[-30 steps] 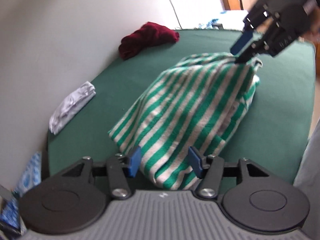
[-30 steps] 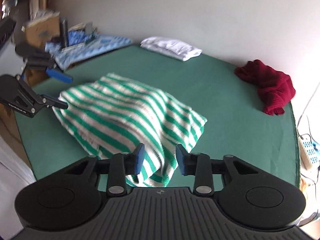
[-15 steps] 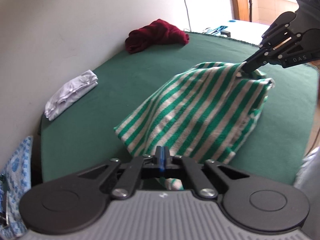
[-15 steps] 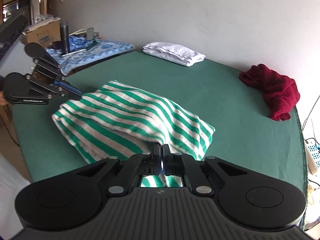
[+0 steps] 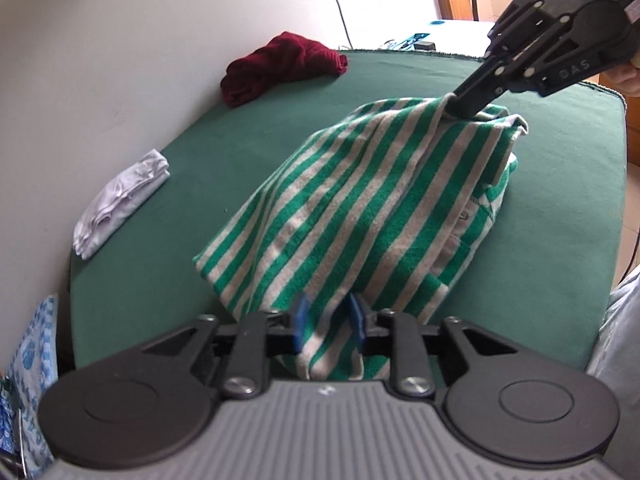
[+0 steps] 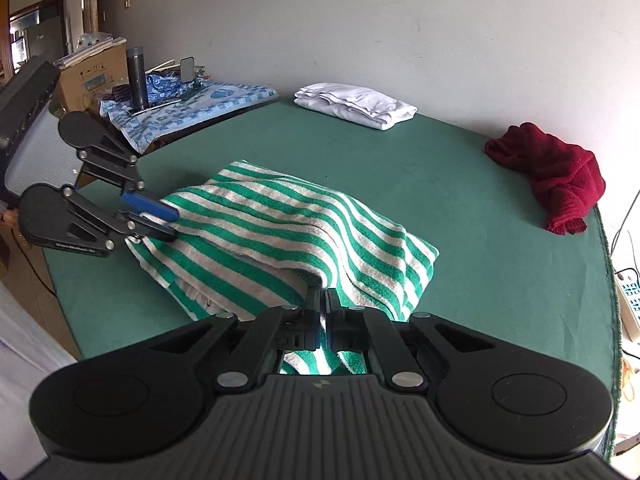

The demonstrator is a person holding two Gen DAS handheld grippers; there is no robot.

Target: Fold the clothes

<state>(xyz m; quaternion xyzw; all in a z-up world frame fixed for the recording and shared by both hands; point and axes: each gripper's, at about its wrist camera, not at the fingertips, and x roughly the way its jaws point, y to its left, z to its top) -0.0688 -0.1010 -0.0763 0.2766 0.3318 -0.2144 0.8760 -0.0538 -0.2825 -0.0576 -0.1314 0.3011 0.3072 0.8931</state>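
Lettering "DAS" on right hand-held gripper (image 5: pixel 466 106) pinching striped garment (image 5: pixel 360 216).

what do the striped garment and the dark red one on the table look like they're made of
The striped garment looks like soft brushed knit or fleece: a fuzzy matte nap blurs the stripe edges, and it drapes thickly. The dark red garment looks like chunky wool or acrylic knit: coarse, matte, lumpy surface. Exact fibres can't be told.

One green-and-white striped garment (image 6: pixel 288 236), one folded white garment (image 6: pixel 354 104), one crumpled dark red knitted garment (image 6: pixel 556 176), two black two-finger grippers (image 6: pixel 322 312) (image 5: pixel 328 322)
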